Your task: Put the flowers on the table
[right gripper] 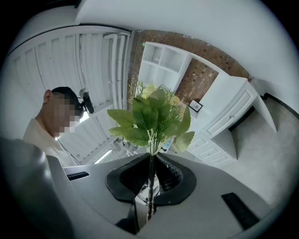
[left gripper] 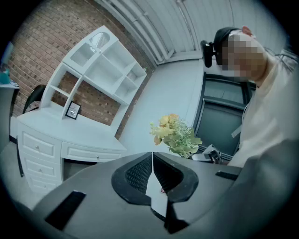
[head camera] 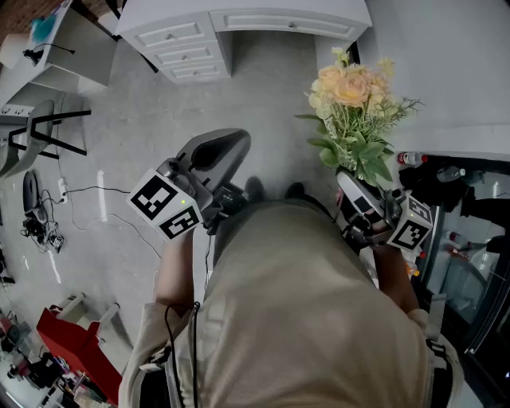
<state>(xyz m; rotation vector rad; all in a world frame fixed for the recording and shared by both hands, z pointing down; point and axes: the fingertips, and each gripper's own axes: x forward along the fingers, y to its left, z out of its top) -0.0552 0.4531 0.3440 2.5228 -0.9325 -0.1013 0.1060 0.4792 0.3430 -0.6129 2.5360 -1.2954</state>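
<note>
A bunch of pale yellow and peach flowers [head camera: 354,111] with green leaves is held out over the grey floor at the right of the head view. My right gripper [head camera: 351,185] is shut on its stems. In the right gripper view the stems [right gripper: 151,175] run between the closed jaws and the leaves [right gripper: 152,119] fan out above. My left gripper [head camera: 227,143] is held at the left, shut, with nothing between its jaws [left gripper: 152,161]. From the left gripper view the flowers [left gripper: 175,135] show to the right of it. A white desk [head camera: 263,20] stands ahead.
A white desk with drawers [left gripper: 51,140] and a shelf unit [left gripper: 100,65] stands against a brick wall. A dark glass-fronted cabinet [head camera: 470,239] is at the right. A chair [head camera: 36,131], cables and a red box [head camera: 76,347] lie at the left.
</note>
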